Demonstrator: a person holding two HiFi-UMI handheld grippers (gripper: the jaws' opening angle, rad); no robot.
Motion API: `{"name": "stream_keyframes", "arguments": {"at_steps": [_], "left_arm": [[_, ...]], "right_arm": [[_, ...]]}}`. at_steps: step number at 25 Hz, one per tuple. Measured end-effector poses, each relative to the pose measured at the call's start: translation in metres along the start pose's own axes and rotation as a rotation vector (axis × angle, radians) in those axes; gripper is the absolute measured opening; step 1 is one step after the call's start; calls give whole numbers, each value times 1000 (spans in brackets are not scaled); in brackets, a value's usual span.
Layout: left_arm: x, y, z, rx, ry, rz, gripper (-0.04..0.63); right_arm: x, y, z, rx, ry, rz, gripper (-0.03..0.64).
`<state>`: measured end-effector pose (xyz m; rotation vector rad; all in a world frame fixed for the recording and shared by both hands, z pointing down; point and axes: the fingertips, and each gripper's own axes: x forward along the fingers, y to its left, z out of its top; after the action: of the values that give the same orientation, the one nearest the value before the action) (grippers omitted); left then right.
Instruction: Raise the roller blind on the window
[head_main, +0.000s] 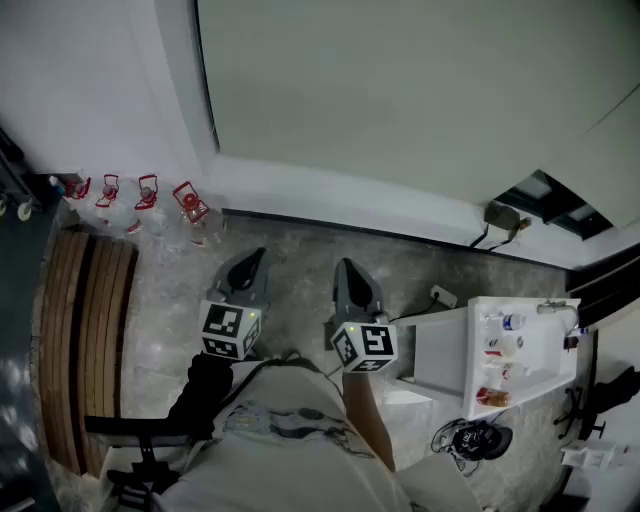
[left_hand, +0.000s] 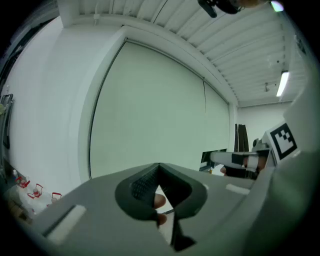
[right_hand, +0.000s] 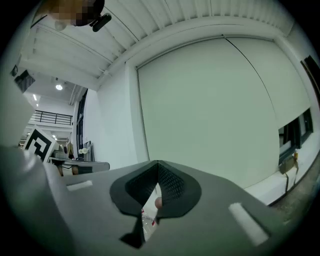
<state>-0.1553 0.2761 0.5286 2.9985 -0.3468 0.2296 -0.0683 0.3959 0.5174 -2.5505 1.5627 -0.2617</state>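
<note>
Across the upper half of the head view, the pale grey-green fabric roller blind hangs fully down to the white sill. Below it, mid-frame, the left claw and right claw are both closed tight, gripping nothing.

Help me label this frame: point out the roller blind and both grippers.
roller blind (head_main: 400, 90), head view, lowered fabric.
left gripper (head_main: 254, 260), head view, shut jaw tips.
right gripper (head_main: 346, 268), head view, shut jaw tips.
</note>
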Motion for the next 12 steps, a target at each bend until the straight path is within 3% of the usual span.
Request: {"name": "stream_keyframes", "arguments": {"at_steps": [12], "left_arm": [[-1,6,-7,-10,24,19,-2]], "right_arm": [[3,4,-1,8,5,24,0]]}}
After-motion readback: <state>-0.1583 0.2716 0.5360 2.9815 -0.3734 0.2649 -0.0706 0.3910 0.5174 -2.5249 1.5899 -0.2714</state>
